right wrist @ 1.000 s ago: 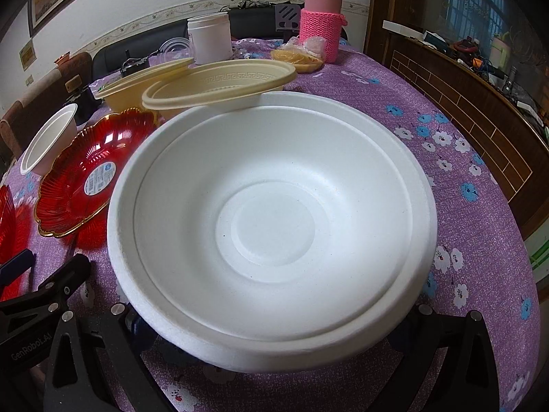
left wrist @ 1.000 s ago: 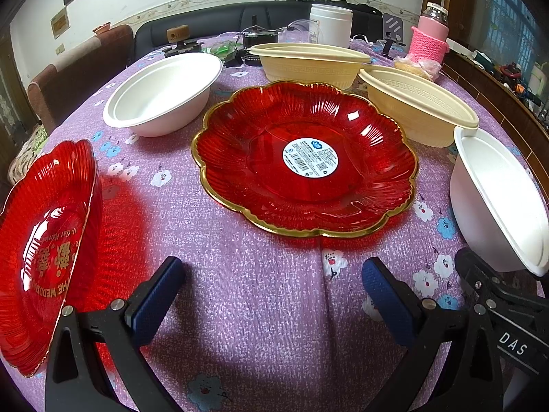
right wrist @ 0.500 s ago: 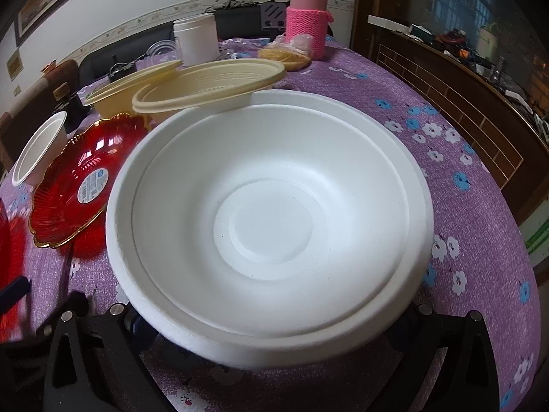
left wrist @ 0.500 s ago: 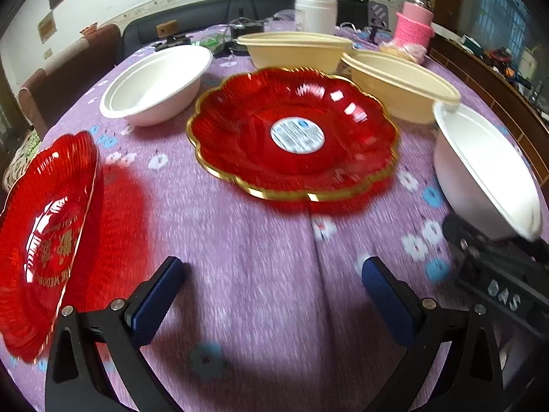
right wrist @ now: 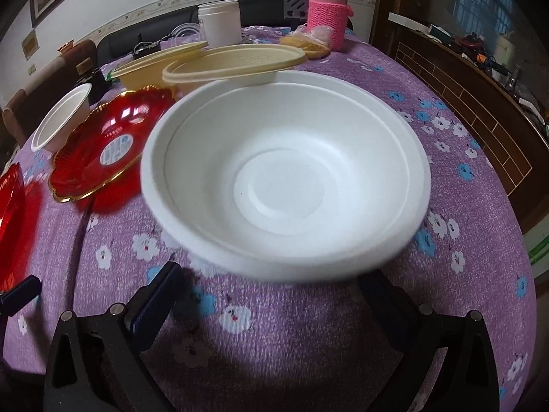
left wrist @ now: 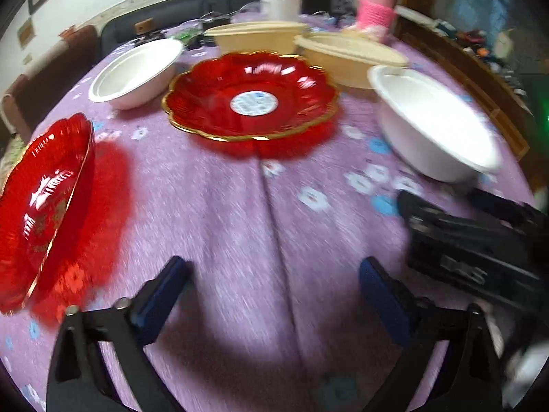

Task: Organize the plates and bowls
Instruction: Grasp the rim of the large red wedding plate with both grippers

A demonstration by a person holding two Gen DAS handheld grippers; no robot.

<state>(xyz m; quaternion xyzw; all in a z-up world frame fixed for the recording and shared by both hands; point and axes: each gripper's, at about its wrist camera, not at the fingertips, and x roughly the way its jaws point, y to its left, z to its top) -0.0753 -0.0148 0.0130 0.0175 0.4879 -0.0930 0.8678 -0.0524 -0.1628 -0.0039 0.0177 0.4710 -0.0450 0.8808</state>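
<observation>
A white foam bowl (right wrist: 284, 178) sits on the purple flowered tablecloth (right wrist: 308, 326) just ahead of my right gripper (right wrist: 271, 295), which is open and empty; the bowl also shows at right in the left wrist view (left wrist: 432, 120). My left gripper (left wrist: 274, 292) is open and empty over bare cloth. A red gold-rimmed plate (left wrist: 250, 96) lies mid-table. A second red plate (left wrist: 44, 199) lies at the left edge. Another white bowl (left wrist: 137, 72) sits at back left. Two cream bowls (left wrist: 350, 58) stand behind.
A pink-sleeved flask (right wrist: 329, 13), a white jar (right wrist: 219, 22) and a bag of snacks (right wrist: 308, 41) stand at the table's far side. A wooden cabinet (right wrist: 480, 103) runs along the right. A chair (left wrist: 51, 65) stands at back left.
Both grippers have pulled back from the table. The white bowl now lies farther ahead of my right gripper, with more cloth showing in front of it.
</observation>
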